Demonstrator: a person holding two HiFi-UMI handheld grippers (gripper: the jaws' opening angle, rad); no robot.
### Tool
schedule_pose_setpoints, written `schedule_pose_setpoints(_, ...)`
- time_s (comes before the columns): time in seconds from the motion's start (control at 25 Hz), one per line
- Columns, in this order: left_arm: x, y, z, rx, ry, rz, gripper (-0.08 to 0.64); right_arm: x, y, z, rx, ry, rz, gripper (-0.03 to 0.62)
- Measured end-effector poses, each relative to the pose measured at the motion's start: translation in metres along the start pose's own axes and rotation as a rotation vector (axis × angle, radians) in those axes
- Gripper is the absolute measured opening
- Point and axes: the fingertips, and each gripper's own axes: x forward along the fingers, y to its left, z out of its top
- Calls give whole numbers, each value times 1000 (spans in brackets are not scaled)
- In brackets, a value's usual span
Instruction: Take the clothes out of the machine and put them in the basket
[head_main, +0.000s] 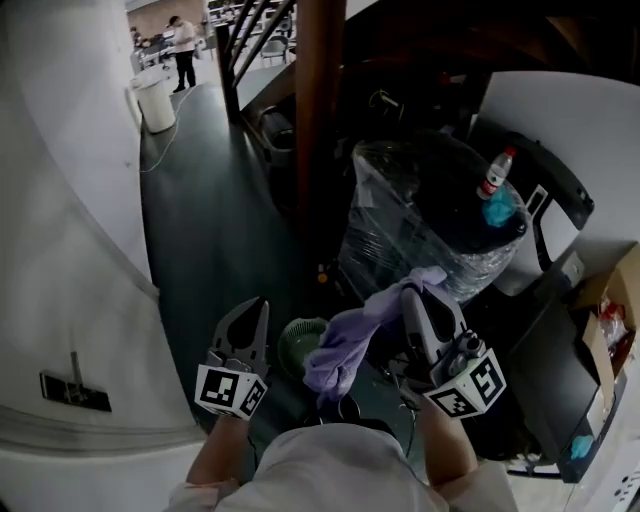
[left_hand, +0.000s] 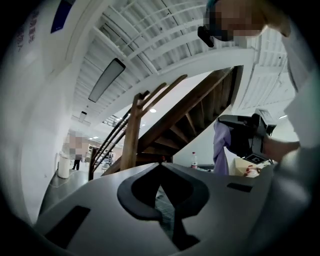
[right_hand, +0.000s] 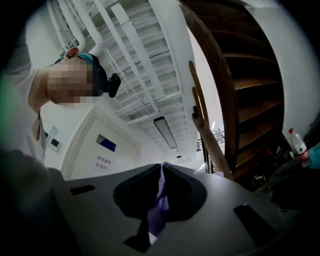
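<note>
My right gripper (head_main: 420, 290) is shut on a lilac garment (head_main: 345, 340), which hangs down from its tips to the left. From the right gripper view the cloth (right_hand: 157, 210) is pinched between the jaws (right_hand: 161, 167). A round green basket (head_main: 295, 345) sits on the dark floor, partly hidden below the hanging cloth. My left gripper (head_main: 258, 310) is held up to the left of the basket, tips together and nothing in them (left_hand: 160, 166). The left gripper view shows the other gripper (left_hand: 245, 137) with the garment (left_hand: 220, 147) dangling. No washing machine is clearly in view.
A wooden stair post (head_main: 318, 120) rises just beyond the basket. Right of it stands a dark, plastic-wrapped bulk (head_main: 420, 220) with a bottle (head_main: 495, 175) on top. A cardboard box (head_main: 605, 320) is at the far right. A white bin (head_main: 155, 100) and a person (head_main: 183, 50) are far off.
</note>
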Motion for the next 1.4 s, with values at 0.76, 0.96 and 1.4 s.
schedule_pose_setpoints(0.76, -1, 41, 19, 59, 4, 284, 17, 130, -14, -53, 62, 141, 290, 18)
schedule_pose_setpoints(0.96, 0, 49, 3, 51, 46, 310, 17, 120, -37, -104, 103, 240, 243, 18)
schedule_pose_setpoints(1.4, 7, 58, -67, 10, 175, 335, 17, 82, -62, -190, 204, 400, 187, 18)
